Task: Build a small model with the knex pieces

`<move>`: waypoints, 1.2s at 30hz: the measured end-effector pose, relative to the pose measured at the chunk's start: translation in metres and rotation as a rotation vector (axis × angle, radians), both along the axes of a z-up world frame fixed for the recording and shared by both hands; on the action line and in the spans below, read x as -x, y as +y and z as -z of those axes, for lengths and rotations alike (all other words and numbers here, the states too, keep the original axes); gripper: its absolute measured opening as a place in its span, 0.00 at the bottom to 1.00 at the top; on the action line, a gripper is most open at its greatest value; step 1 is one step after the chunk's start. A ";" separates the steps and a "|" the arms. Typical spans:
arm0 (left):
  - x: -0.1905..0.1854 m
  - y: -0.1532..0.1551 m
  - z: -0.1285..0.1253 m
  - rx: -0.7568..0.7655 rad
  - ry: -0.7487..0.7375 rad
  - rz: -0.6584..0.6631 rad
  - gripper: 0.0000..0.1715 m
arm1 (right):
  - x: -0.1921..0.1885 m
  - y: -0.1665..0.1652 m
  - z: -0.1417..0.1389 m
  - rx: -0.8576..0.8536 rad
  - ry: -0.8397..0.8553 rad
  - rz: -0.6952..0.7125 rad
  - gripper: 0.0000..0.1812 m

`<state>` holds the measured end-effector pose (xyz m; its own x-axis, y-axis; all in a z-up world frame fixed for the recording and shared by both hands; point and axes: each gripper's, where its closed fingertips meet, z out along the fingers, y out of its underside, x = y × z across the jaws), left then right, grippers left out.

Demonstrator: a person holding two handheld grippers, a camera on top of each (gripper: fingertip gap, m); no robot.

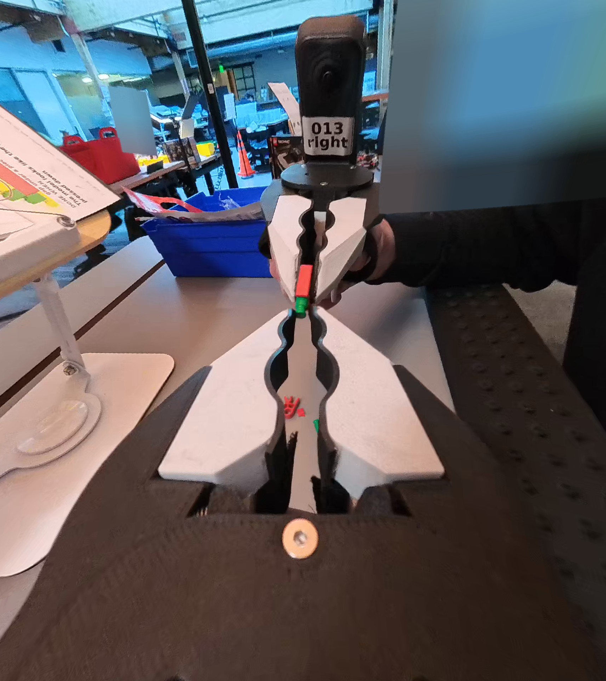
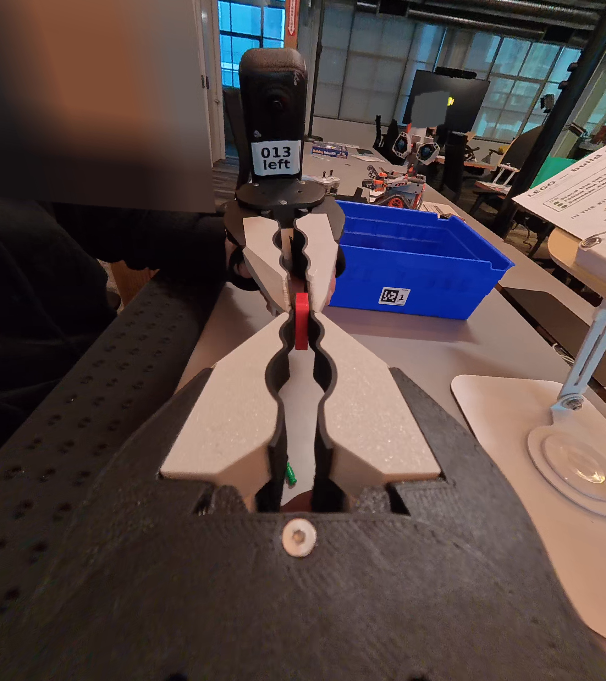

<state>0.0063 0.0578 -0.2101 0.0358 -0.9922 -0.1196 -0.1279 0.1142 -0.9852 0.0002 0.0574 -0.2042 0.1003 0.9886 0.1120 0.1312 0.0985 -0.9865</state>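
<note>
The two grippers meet tip to tip above a grey tabletop (image 1: 191, 317). The right gripper (image 2: 301, 324) has its fingers clenched on a red brick (image 2: 301, 320), which stands on edge between the tips; from the left wrist view the same brick (image 1: 304, 280) shows a small green piece (image 1: 300, 305) fixed to its lower end. The left gripper (image 1: 300, 313) has its fingers drawn nearly together at that green piece, apparently pinching it, though the tips hide the contact itself. A gloved hand (image 1: 371, 250) with a dark sleeve holds the right gripper from the side. On the tabletop below the left gripper lie small loose red parts (image 1: 291, 406) and a green peg (image 1: 316, 425); the right wrist view shows that green peg (image 2: 289, 472) between its own fingers, low down. Behind the meeting point stands a blue bin (image 2: 415, 265) with a square printed tag on its front wall, and in the left wrist view papers stick out of the bin (image 1: 216, 239). A white stand (image 1: 73, 398) with a flat base plate rests on the tabletop to one side, carrying a tilted board with an instruction sheet (image 1: 17, 166). A perforated black mat (image 1: 508, 387) lies along the near edge. Farther back sits a toy robot model (image 2: 401, 184) on another table.
</note>
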 end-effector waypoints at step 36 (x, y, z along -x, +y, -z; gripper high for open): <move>-0.038 0.002 0.036 -0.147 0.156 -0.240 0.01 | 0.005 0.054 0.025 -0.250 -0.230 0.436 0.02</move>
